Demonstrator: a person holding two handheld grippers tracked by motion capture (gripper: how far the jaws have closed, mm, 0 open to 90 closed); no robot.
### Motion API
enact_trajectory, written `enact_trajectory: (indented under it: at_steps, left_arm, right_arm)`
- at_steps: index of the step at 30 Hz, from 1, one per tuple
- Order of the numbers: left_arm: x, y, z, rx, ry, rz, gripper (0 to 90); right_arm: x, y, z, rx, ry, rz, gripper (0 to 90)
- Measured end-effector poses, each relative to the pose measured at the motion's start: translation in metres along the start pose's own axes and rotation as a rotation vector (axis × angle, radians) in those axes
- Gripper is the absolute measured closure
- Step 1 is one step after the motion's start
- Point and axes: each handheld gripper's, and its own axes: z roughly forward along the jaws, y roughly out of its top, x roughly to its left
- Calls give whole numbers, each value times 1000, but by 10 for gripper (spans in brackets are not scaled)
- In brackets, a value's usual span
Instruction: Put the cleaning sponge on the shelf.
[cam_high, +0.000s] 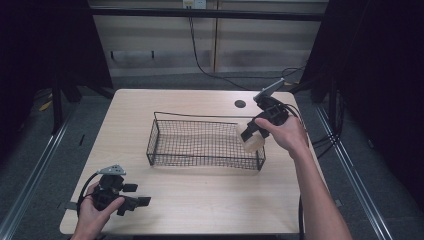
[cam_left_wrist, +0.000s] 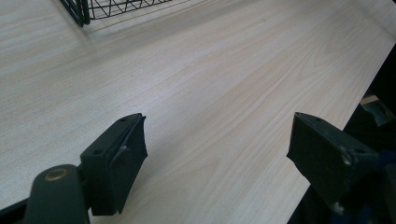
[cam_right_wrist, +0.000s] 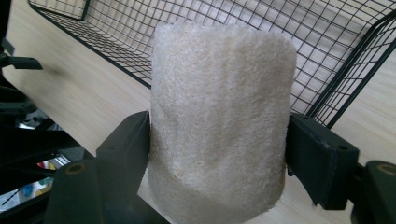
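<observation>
table (cam_high: 200, 200): light wood | floor (cam_high: 30, 145): grey | wall (cam_high: 260, 45): pale panels | sides: dark

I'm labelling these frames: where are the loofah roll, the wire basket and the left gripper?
loofah roll (cam_right_wrist: 219, 126), right gripper view, middle of its fuzzy side.
wire basket (cam_high: 200, 161), high view, near wall.
left gripper (cam_left_wrist: 217, 154), left gripper view, midway between its fingers.

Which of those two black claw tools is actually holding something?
The right gripper, at the wire basket's right end: its jaws clamp a cream, fuzzy cylinder-shaped sponge. The left gripper rests near the table's front corner, jaws apart with nothing between them.
</observation>
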Motion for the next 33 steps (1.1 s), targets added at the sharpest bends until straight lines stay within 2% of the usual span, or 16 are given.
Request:
enact_trajectory:
  at_steps: [6,16,18,25,27,33]
  left_arm:
    - [0,0,0,-4,2,6,189]
    - [0,0,-1,-4,2,3,189]
    - [-1,0,-1,-2,3,6,189]
    - [-1,0,0,-8,1,0,189]
    - [-1,0,0,-4,1,3,189]
    - [-1,0,0,-2,7,4,189]
  right_arm:
    - [0,2,8,-5,-9,15,257]
    - [-3,5,28,26,-39,53,257]
    - [-5,5,32,23,-46,76,257]
    - [-11,7,41,6,-52,108,257]
    - [-13,7,43,-5,-67,124,257]
    - [-16,6,50,2,-76,148,257]
